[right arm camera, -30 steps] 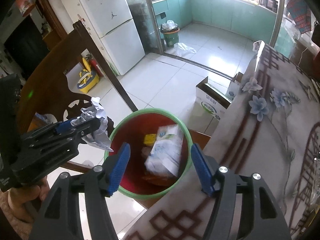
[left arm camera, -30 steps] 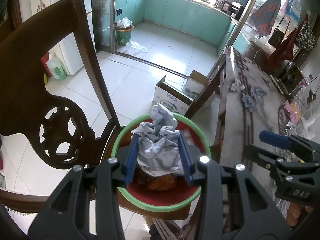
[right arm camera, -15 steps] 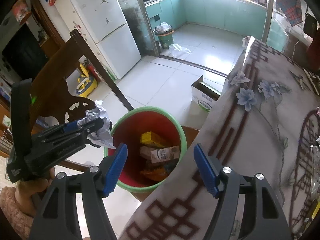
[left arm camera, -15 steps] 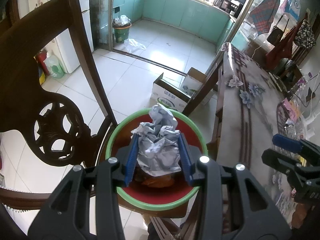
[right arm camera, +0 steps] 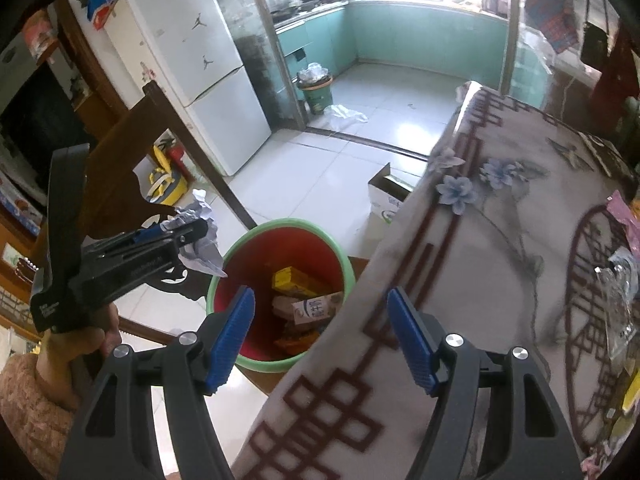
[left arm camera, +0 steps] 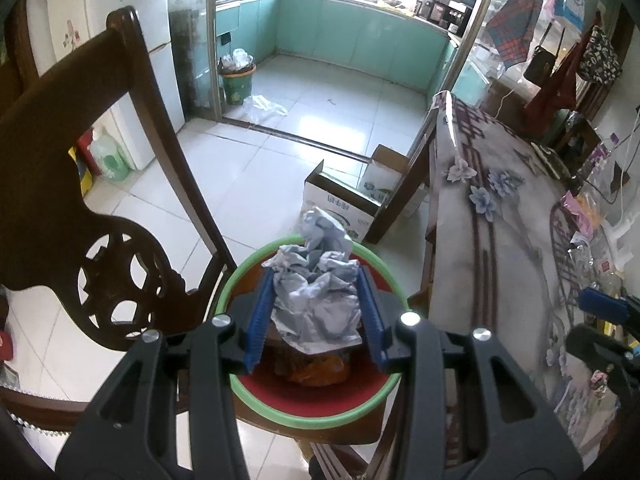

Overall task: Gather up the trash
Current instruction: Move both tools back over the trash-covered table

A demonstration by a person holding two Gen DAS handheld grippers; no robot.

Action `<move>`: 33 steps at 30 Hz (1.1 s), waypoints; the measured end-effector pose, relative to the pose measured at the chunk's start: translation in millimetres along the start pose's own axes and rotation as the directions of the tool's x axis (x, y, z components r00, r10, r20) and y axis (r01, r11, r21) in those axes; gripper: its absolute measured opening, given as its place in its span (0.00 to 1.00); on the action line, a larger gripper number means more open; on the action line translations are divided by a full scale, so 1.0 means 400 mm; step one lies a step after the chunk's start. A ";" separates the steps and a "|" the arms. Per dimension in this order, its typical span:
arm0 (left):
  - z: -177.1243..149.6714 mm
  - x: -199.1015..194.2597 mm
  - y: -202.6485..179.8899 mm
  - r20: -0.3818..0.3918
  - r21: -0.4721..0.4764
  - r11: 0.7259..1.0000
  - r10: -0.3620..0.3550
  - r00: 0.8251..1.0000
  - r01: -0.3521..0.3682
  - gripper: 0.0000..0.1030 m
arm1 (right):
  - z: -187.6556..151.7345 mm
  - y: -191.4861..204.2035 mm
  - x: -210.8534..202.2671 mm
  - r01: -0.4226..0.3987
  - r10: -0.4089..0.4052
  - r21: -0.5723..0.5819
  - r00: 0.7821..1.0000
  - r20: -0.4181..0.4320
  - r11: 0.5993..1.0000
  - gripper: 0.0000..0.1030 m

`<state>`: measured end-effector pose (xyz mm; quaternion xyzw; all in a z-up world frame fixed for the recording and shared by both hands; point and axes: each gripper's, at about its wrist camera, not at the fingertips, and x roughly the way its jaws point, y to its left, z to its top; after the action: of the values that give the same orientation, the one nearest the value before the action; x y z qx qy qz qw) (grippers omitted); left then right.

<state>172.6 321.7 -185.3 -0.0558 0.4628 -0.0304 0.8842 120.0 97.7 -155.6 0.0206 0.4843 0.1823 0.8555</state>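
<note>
1. We are at the drop step: our left gripper (left arm camera: 316, 312) is clamping a crumpled paper (left arm camera: 316, 296) above the bin (left arm camera: 304, 416), near its left rim in the right view.
2. Next, we judge, the jaws need to open so the paper falls in – if centred.
3. Our right gripper (right arm camera: 320, 336) is hanging over the table (right arm camera: 500, 280) edge beside the bin, jaws wide and holding nothing.

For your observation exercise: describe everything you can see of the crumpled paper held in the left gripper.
The crumpled paper is a whitish-grey, creased wad, pinched between the left gripper's blue pads. Its top sticks out past the fingertips. It hangs above the trash bin, near its rim in the right wrist view, touching only the pads.
</note>
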 end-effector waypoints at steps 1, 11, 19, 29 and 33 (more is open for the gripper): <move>0.001 0.005 -0.002 -0.002 0.001 1.000 0.002 1.000 -0.002 0.38 | -0.005 -0.005 -0.007 0.002 -0.002 0.004 1.000 0.003 1.000 0.65; -0.021 -0.009 -0.023 -0.005 -0.039 0.999 0.035 0.999 -0.035 0.76 | -0.060 -0.063 -0.083 0.020 -0.022 0.043 0.999 0.026 0.999 0.66; -0.063 -0.084 -0.159 0.030 -0.019 1.000 -0.011 0.999 0.012 0.77 | -0.117 -0.152 -0.162 0.022 -0.026 0.074 0.998 0.055 0.997 0.67; -0.140 -0.150 -0.485 0.031 0.066 0.988 -0.139 0.990 0.136 0.77 | -0.224 -0.359 -0.291 0.049 -0.060 0.140 0.996 0.072 0.989 0.67; -0.190 -0.156 -0.606 0.006 0.094 0.980 -0.177 0.984 0.176 0.77 | -0.280 -0.467 -0.337 0.065 -0.079 0.190 0.994 0.069 0.980 0.70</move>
<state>74.2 82.3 -146.6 -0.0558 0.4478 -0.1298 0.8829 18.1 -137.1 -143.8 0.0903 0.4668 0.1041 0.8736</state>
